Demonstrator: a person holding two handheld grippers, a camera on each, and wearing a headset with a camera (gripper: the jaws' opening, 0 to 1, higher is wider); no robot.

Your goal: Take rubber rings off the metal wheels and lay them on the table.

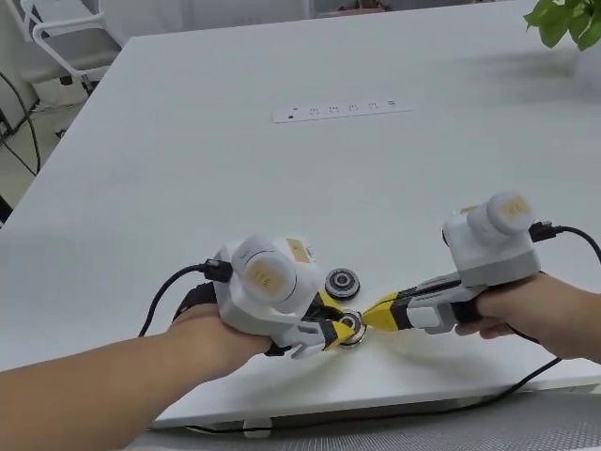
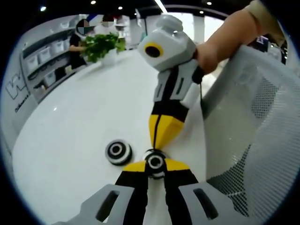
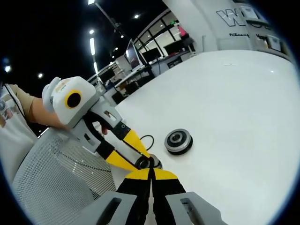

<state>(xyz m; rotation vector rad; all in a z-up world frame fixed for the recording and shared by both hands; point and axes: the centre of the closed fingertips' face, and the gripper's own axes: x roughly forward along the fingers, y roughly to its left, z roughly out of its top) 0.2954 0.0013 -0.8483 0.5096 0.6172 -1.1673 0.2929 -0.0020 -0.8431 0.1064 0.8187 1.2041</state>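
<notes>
At the table (image 1: 188, 188) edge, left gripper (image 1: 342, 330) clamps a wheel (image 2: 155, 161) — right gripper (image 1: 369, 318) pinched shut, hold unclear.

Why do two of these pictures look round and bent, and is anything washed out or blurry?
Left gripper view: fisheye curves the table, slightly soft around the wheel; right gripper view: same bending, dark ceiling with bright lamps; head view: straight, evenly lit, faint shadows under the left tongs.

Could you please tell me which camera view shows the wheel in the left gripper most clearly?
The left gripper view: the held wheel faces the camera, clamped in the left gripper. The head view shows it small, partly hidden; in the right gripper view it sits partly behind the right gripper's tips.
</notes>
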